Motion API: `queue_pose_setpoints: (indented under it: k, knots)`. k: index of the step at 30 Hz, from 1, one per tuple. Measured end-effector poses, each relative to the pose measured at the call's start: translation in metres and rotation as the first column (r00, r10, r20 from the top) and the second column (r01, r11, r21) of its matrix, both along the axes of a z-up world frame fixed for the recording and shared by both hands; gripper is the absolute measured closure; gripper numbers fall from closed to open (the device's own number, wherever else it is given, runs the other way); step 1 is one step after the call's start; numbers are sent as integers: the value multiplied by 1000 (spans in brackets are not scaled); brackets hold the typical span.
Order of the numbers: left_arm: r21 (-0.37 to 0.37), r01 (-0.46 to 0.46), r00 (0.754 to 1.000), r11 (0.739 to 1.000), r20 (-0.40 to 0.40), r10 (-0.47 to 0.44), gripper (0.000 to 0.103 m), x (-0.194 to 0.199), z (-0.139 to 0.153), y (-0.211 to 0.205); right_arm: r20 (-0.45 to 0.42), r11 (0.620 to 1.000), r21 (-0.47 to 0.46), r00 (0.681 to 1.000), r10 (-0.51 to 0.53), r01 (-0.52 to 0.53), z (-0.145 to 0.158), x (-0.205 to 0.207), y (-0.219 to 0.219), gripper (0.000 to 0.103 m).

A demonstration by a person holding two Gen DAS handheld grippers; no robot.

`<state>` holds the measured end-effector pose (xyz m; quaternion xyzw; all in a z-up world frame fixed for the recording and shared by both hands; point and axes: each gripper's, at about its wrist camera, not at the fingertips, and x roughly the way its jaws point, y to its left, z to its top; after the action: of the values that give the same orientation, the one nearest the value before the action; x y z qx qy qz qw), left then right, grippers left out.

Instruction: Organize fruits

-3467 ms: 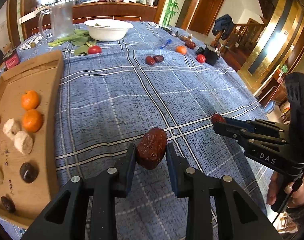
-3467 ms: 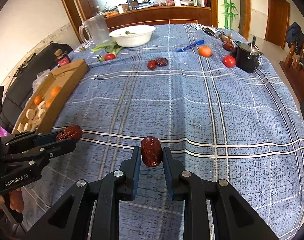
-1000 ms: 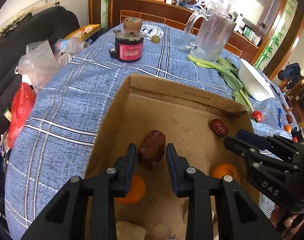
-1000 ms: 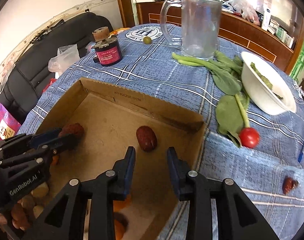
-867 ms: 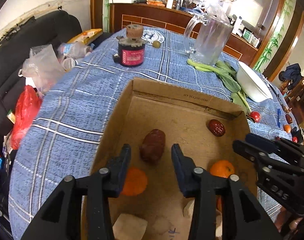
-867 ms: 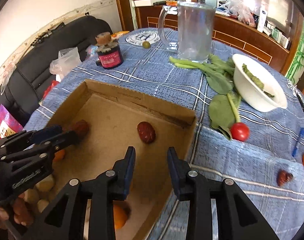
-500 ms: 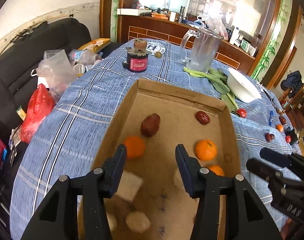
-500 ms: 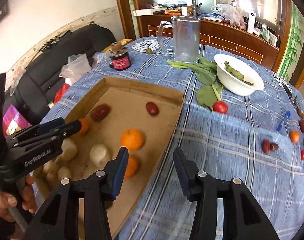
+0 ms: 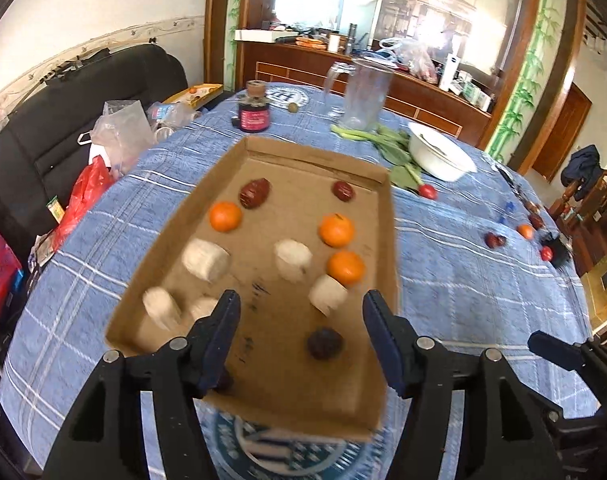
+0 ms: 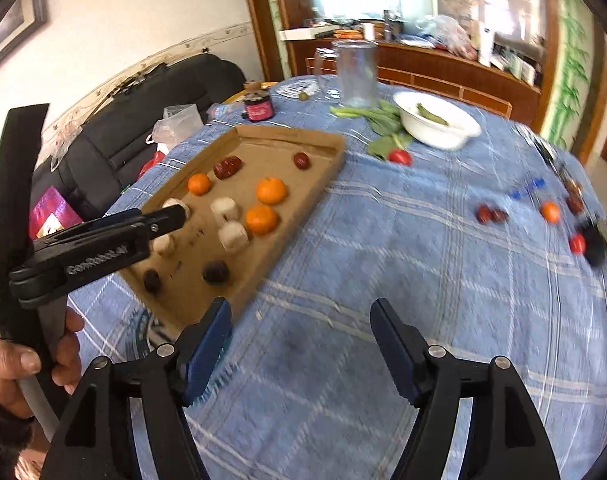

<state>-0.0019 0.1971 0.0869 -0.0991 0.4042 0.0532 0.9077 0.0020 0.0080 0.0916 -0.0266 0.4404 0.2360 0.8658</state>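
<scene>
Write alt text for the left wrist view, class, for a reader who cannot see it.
The left gripper, its fingers open and empty, hovers over a cardboard tray on a blue checked tablecloth. The tray holds three oranges, two red dates, pale cut chunks and dark fruits.

Both wrist cameras look steeply down along their own fingers from close above the desk [image 9: 463,280], the left over the cardboard tray [image 9: 387,216], which both views share.
</scene>
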Motion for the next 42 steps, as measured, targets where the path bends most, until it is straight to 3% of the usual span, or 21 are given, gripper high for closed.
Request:
queue_pose_setpoints:
  k: [4, 8, 11, 16, 21, 25, 28, 34, 37, 42]
  knots:
    - [-8, 25, 1000, 1000, -10, -25, 39, -15, -3, -25, -45, 998, 35, 998, -50, 51, -10, -10, -36, 26]
    - [9, 6, 1000, 1000, 10, -6, 20, -39, -1, -46, -36, 997, 5, 996, -81, 82, -15, -25, -60, 26]
    - [48, -29, 998, 998, 57, 27, 15, -64, 3, -53, -49, 996, 13, 995, -92, 92, -19, -35, -69, 22]
    - [126, -83, 992, 988, 104, 70, 6, -113, 3, -43, -44, 997, -11, 996, -74, 73, -23, -64, -52, 9]
    - [208, -121, 989, 971, 113, 98, 0, -144, 0, -26, -18, 996, -74, 998, -52, 50, -29, -92, -22, 8]
    - [325, -162, 981, 932, 156, 116, 0, -157, 1, -20, -11, 993, -100, 998, -65, 63, -34, -103, -8, 8]
    - [375, -156, 984, 914, 140, 110, 0, -162, -2, -15, 0, 988, -104, 993, -116, 116, -32, -109, 0, 8]
    - [353, -92, 993, 931, 98, 61, 0, -165, -11, 5, 104, 974, -99, 975, -196, 206, -16, -121, 23, 8]
    - [337, -82, 992, 938, 114, 46, 0, -167, -8, 15, 176, 966, -119, 962, -209, 231, -9, -130, 39, 7]
    - [295, -72, 990, 953, 135, 33, 0, -165, -5, 29, 209, 958, -152, 956, -207, 241, -5, -137, 58, 6]
